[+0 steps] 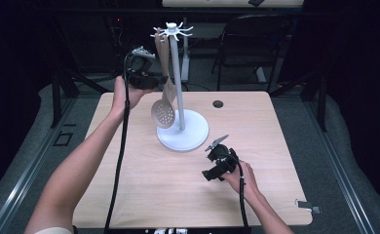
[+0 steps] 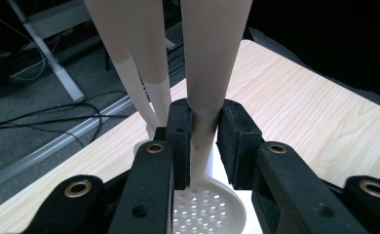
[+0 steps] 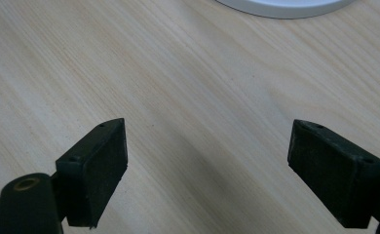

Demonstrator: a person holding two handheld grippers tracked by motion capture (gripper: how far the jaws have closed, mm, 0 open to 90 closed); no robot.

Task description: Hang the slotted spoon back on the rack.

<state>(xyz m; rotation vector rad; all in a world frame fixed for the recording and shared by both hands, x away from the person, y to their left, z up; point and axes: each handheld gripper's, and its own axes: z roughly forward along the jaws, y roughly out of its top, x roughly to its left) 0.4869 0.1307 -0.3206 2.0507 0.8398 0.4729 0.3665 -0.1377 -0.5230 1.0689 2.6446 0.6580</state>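
A white utensil stand (image 1: 177, 83) rises from a round base (image 1: 190, 136) at the middle of the wooden table. From its top hooks hangs a beige slotted spoon (image 1: 163, 113), its perforated bowl low beside the pole. My left gripper (image 1: 151, 80) is raised at the stand's left and shut on the spoon's handle (image 2: 212, 48); the pads (image 2: 237, 141) squeeze its narrow neck just above the bowl (image 2: 207, 209). A second beige handle (image 2: 129, 58) hangs close by. My right gripper (image 1: 212, 168) hovers low over the table, right of the base, open with bare wood between its pads (image 3: 100, 161).
The edge of the stand's base (image 3: 285, 7) lies just ahead of the right gripper. A round cable hole (image 1: 218, 104) sits at the table's far side. A small metal clip (image 1: 307, 205) lies near the front right corner. A dark chair (image 1: 256, 44) stands beyond the table.
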